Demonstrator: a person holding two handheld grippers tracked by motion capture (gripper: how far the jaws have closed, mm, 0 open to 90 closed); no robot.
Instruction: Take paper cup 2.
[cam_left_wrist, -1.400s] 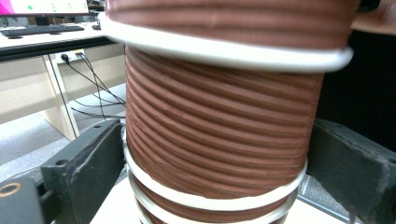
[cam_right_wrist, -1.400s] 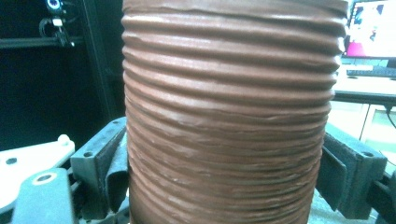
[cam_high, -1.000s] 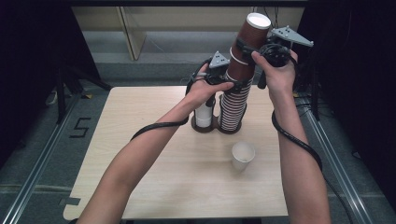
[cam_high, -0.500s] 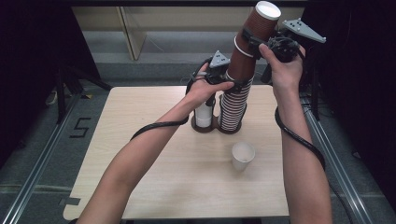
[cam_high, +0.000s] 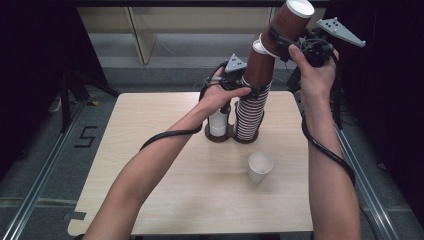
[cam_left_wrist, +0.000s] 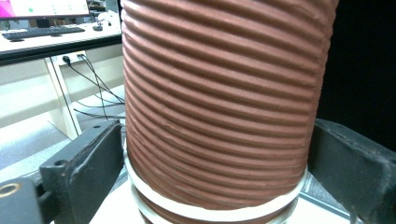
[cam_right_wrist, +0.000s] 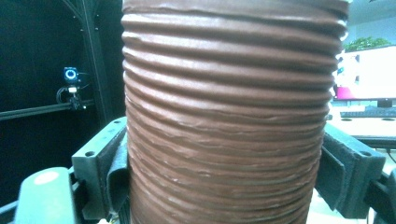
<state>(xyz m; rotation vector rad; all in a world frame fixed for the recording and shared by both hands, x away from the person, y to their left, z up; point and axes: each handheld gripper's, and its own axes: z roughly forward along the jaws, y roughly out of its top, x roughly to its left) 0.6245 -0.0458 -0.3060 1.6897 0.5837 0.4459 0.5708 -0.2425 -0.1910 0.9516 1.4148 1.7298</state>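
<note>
Wooden table (cam_high: 165, 190), pale top, seen from above; dark floor around it.

Tall stack of brown ribbed paper cups (cam_high: 250, 112) stands near the table's far edge in a dark two-ring holder (cam_high: 231, 136). A shorter white stack (cam_high: 218, 122) sits in the holder's other ring, just beside the brown one.

Left gripper (cam_high: 240, 86) clamps the brown stack high up. In the left gripper view both black jaws press on the ribbed wall of the upper cup (cam_left_wrist: 224, 107), a white rim showing just below.

Right gripper (cam_high: 285, 42) is up past the table's far edge, holding the top cup (cam_high: 287, 25), tilted toward the right, white inside showing at its mouth. Its lower end is still near the cup under it; whether they touch, cannot tell. In the right gripper view its jaws pinch the ribbed wall (cam_right_wrist: 229, 116) from both sides.

One white cup (cam_high: 260, 167) stands alone, mouth up, on the table nearer the person, well apart from the holder.
</note>
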